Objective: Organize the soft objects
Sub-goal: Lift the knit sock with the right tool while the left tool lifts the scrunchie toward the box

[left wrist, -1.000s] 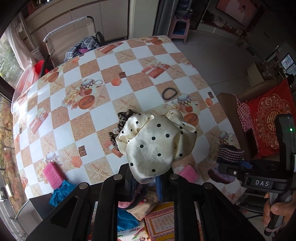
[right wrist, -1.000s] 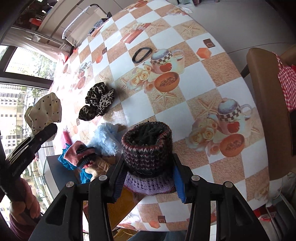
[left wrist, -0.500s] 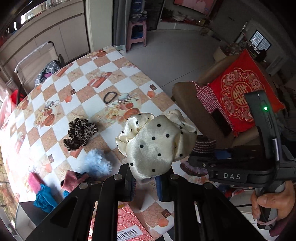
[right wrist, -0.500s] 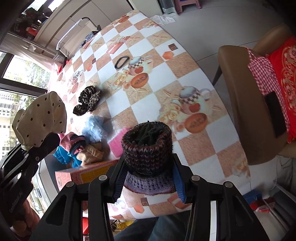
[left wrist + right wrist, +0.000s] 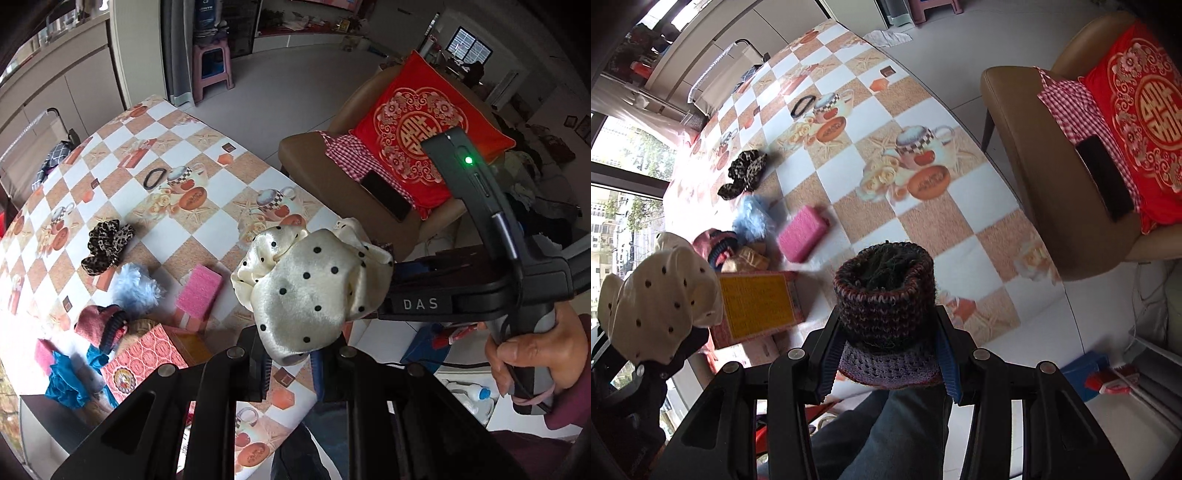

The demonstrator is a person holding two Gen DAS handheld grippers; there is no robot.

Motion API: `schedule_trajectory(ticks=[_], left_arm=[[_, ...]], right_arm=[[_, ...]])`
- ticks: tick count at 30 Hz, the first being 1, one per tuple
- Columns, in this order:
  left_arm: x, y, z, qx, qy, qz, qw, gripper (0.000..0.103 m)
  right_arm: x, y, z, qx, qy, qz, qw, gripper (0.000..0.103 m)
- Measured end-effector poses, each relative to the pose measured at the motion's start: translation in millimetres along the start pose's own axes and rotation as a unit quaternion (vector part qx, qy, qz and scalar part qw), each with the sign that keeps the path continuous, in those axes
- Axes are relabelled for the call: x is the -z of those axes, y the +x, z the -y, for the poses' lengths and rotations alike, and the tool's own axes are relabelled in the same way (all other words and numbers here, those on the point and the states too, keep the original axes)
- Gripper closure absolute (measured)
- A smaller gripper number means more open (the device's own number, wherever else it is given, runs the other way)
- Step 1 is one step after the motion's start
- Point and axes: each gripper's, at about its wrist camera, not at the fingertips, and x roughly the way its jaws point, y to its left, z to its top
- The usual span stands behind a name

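Checkered desk [image 5: 207,236] below, cluttered; left hand-held gripper [image 5: 291,363] pinched on limp, slippery satin scrunchie [image 5: 310,291], right hand-held gripper [image 5: 888,356] clamping squashy knitted hat [image 5: 886,295] at brim, both aloft; best gripped by bunched folds.

Pale tiled floor [image 5: 314,85], daylit. Round table [image 5: 967,206] under checkered tablecloth with teacup print. Tan leather armchair [image 5: 1027,155] just beside, red embroidered cushion [image 5: 424,136] on seat. Pink plastic stool [image 5: 212,70] near cream cabinets [image 5: 74,81]. Tall window [image 5: 617,177] beyond table.
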Motion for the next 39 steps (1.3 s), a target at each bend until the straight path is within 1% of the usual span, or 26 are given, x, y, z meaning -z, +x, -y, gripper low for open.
schedule_trajectory(ticks=[6, 13, 20, 25, 29, 32, 35, 39], left_arm=[[33, -7, 7, 0.013, 0.012, -0.011, 0.9998, 0.084], [70, -16, -1, 0.008, -0.002, -0.019, 0.9998, 0.084], [104, -33, -21, -0.014, -0.038, -0.016, 0.9990, 0.084], [126, -53, -38, -0.034, -0.077, 0.007, 0.9964, 0.084], [141, -68, -55, -0.049, -0.109, 0.021, 0.9926, 0.084], [152, -79, -70, -0.063, -0.138, 0.032, 0.9879, 0.084], [164, -92, -86, -0.075, -0.171, 0.044, 0.9814, 0.084], [185, -107, -109, -0.094, -0.217, 0.061, 0.9697, 0.084]], right_arm=[[28, 7, -2, -0.001, -0.004, -0.012, 1.000, 0.055], [54, 17, -20, -0.010, -0.027, -0.029, 0.999, 0.055], [70, 28, -58, -0.025, -0.085, -0.050, 0.995, 0.055], [78, 36, -94, -0.024, -0.144, -0.065, 0.987, 0.055], [84, 39, -125, -0.031, -0.193, -0.081, 0.977, 0.055], [88, 39, -150, -0.042, -0.227, -0.087, 0.969, 0.055], [91, 36, -177, -0.049, -0.262, -0.089, 0.960, 0.055], [96, 36, -213, -0.059, -0.302, -0.093, 0.947, 0.055]])
